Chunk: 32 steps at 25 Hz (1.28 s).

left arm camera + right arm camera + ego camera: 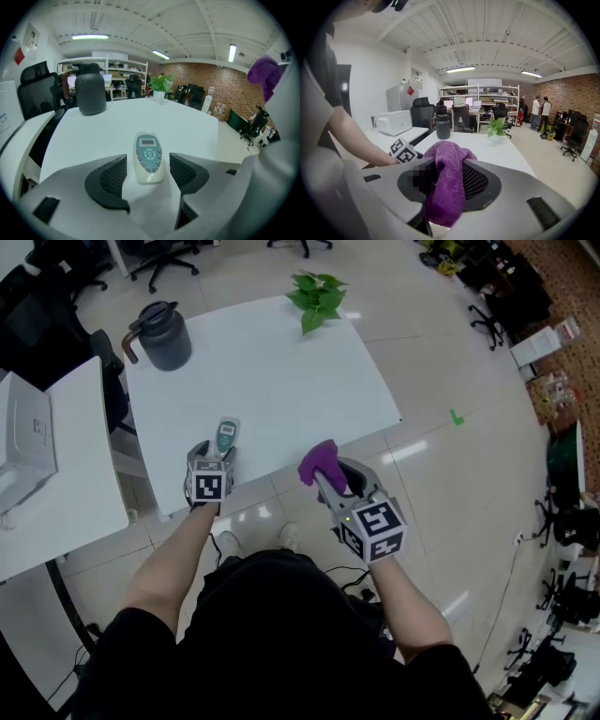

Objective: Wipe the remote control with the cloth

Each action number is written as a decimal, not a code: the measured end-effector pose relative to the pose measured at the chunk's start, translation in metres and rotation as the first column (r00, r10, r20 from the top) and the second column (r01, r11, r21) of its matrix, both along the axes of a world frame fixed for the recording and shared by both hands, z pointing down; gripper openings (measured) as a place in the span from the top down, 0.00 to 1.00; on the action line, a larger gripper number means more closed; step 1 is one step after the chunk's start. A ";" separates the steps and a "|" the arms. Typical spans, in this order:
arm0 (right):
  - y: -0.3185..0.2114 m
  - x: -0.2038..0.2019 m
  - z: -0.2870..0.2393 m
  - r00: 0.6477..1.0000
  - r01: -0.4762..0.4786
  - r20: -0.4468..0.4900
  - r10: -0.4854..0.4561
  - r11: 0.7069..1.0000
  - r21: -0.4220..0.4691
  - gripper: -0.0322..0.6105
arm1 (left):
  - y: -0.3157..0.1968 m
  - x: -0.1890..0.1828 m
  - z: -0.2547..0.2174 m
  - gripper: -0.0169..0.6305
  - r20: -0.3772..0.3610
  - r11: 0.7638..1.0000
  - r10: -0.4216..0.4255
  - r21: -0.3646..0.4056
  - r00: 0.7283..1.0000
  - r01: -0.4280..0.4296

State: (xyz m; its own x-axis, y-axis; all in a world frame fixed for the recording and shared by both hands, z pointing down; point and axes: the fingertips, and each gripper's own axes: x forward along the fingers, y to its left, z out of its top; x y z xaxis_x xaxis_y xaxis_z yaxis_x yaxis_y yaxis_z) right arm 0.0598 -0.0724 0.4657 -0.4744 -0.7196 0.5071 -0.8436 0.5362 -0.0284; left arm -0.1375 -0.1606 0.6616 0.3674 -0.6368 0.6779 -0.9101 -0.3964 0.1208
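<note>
- Floor (450,484): pale glossy tile, open to the right of and in front of the table; office chairs (164,259) stand at the far side, and there is clutter along the far right wall.
- Table (281,381): white and rectangular, set at an angle. Its middle is bare, and the near edge runs just in front of both grippers.
- Side table (75,474): white, to the left, with a narrow gap between it and the main table. A white box (23,442) sits on it.
- Jug (164,334): dark grey, upright at the far left corner, well apart from the remote.
- Plant (317,296): green, at the far edge, with bare table on all sides.
- Right gripper (328,474): held at the near edge, its body out over the floor. Its fingers (480,180) are pinching the cloth.
- Left gripper (214,454): low at the near edge. Its fingers (110,178) are spread, one on each side of the remote, with a slim gap showing on each side.
- Cloth (319,462): purple and bunched, sticking out above the right fingers and hanging below them, near the table's edge.
- Remote (225,437): pale with a blue-green face, lying flat on the table near its front edge, screen end pointing away.
</note>
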 end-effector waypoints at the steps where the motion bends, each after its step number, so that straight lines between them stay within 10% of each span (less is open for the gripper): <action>1: -0.005 -0.004 0.009 1.000 -0.002 -0.022 0.002 1.000 -0.013 0.70 | 0.004 -0.005 -0.005 0.55 -0.009 1.000 0.011 0.006 1.000 -0.011; 10: -0.079 -0.013 0.120 0.973 0.009 -0.227 -0.042 0.990 -0.143 0.69 | 0.048 -0.016 -0.070 0.55 -0.127 0.998 0.058 0.046 0.990 -0.053; 19: -0.145 -0.022 0.209 0.950 0.123 -0.258 -0.179 0.968 -0.218 0.66 | 0.047 0.006 -0.080 0.56 -0.080 0.997 -0.034 0.062 0.996 0.039; 25: -0.146 -0.029 0.202 0.942 0.188 -0.233 -0.242 0.955 -0.230 0.57 | 0.048 0.011 -0.087 0.58 -0.054 0.994 -0.078 0.069 0.996 0.082; 32: -0.087 -0.033 0.105 0.972 0.165 -0.160 -0.173 0.984 -0.062 0.57 | 0.063 0.023 -0.122 0.58 -0.059 0.983 0.057 0.175 0.997 -0.046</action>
State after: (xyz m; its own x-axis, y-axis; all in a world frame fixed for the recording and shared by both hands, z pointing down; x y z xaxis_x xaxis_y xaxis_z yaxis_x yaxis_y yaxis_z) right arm 0.0268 -0.1593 0.5706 -0.4948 -0.6093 0.6197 -0.7361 0.6729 0.0739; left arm -0.1148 -0.0975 0.5391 0.4418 -0.7218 0.5328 -0.8805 -0.4626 0.1034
